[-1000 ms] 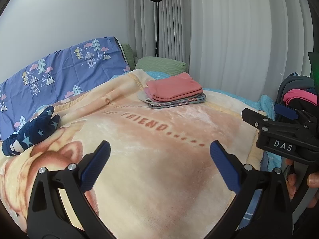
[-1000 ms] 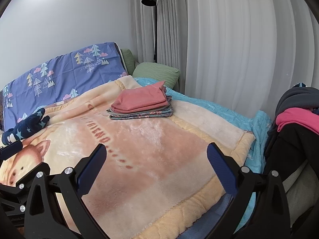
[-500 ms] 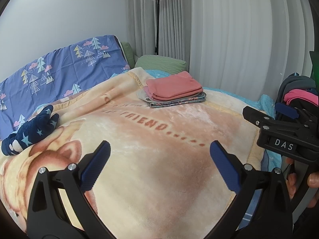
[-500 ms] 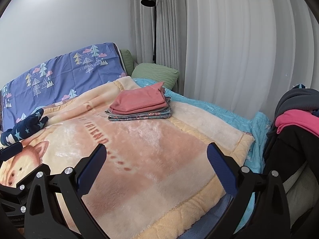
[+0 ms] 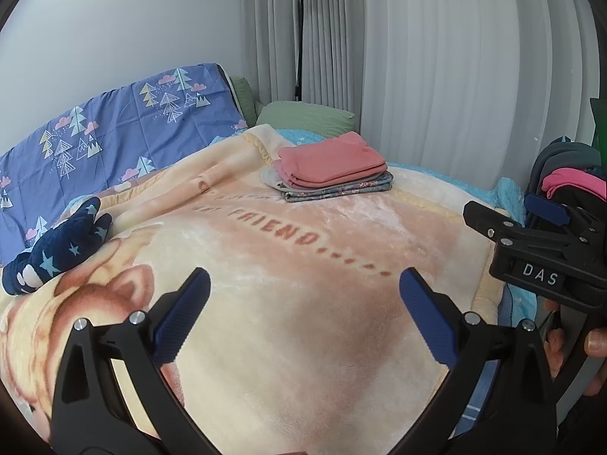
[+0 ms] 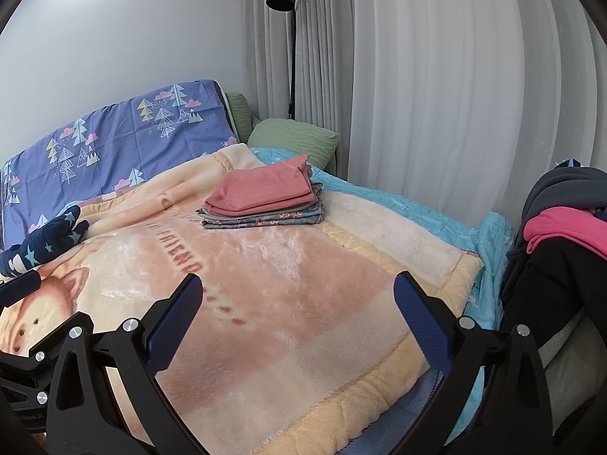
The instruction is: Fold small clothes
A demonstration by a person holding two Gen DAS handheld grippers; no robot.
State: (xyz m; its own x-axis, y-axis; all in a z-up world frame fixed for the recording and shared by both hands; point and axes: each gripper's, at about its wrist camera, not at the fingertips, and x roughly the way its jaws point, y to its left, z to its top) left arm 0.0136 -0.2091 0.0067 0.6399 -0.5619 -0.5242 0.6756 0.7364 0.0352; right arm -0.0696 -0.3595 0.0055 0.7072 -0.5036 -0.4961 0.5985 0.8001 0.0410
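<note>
A stack of folded small clothes point(image 5: 334, 168), pink on top and floral blue-grey below, lies at the far side of the peach blanket point(image 5: 303, 303); it also shows in the right wrist view point(image 6: 265, 197). My left gripper point(image 5: 303, 299) is open and empty, held above the blanket's near half. My right gripper point(image 6: 297, 299) is open and empty, also above the blanket, and shows at the right edge of the left wrist view point(image 5: 531, 242). A heap of unfolded clothes point(image 6: 561, 235), grey, pink and black, sits at the right beside the bed.
A navy star-print soft item point(image 5: 57, 246) lies on the blanket's left edge. A purple tree-print quilt point(image 5: 114, 140) and green pillow point(image 5: 307, 117) are at the bed's head. A black floor lamp point(image 5: 297, 30) and white curtains point(image 5: 455, 76) stand behind. A light blue sheet point(image 6: 436, 220) shows at the right.
Both grippers have drifted slightly, so the view shifts a little; both stay open and empty. Nothing on the bed has moved.
</note>
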